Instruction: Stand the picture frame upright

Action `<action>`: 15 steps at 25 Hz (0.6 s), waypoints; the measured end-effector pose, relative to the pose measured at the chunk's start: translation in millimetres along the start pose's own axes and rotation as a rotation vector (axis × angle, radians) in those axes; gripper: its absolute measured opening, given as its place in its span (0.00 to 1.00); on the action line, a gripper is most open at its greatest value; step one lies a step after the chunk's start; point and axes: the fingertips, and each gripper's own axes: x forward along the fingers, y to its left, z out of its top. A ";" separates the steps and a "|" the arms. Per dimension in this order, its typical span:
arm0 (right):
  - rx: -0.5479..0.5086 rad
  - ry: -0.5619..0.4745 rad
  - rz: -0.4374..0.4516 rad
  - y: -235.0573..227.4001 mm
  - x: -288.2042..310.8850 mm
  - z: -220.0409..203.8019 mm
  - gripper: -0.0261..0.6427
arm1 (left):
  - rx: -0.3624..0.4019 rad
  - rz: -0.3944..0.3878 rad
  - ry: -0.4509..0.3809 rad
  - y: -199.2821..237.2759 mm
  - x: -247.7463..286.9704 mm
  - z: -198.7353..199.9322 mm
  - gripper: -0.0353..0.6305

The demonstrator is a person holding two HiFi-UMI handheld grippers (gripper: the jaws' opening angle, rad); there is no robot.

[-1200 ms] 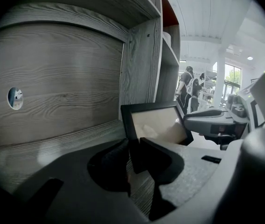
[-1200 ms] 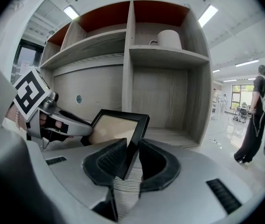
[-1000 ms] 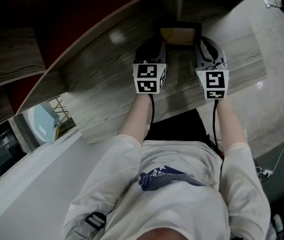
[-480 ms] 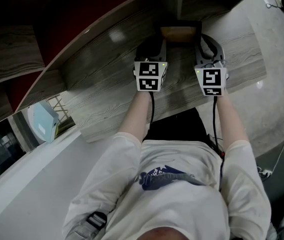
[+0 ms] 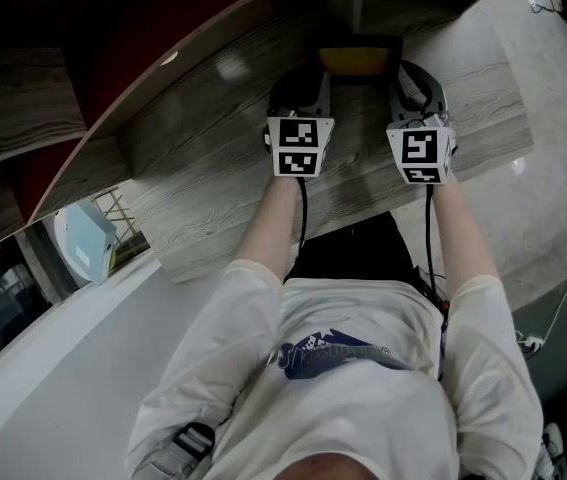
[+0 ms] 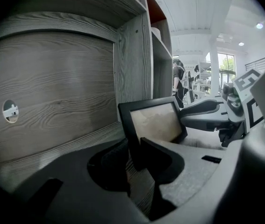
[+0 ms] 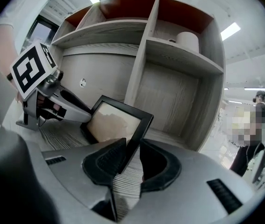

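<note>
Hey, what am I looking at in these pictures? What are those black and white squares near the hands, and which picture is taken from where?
A person holds a clamp tool, called a gripper, in each hand. The patterned cubes are parts of those tools. The picture from above comes from a camera on the person's head. The other two come from cameras riding on the left gripper and the right gripper. On the grey wooden surface there is a black picture frame, tilted. Each gripper pinches one side edge of it. The right jaws have just been opening slightly, with the edge between them.
</note>
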 end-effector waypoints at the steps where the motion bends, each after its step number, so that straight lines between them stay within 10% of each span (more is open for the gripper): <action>1: -0.004 0.001 -0.003 -0.5 0.3 0.2 0.17 | 0.006 0.002 0.000 0.0 0.3 0.3 0.18; 15: -0.037 0.005 0.000 -0.8 -0.3 1.1 0.17 | 0.013 0.003 -0.015 2.0 1.9 2.3 0.19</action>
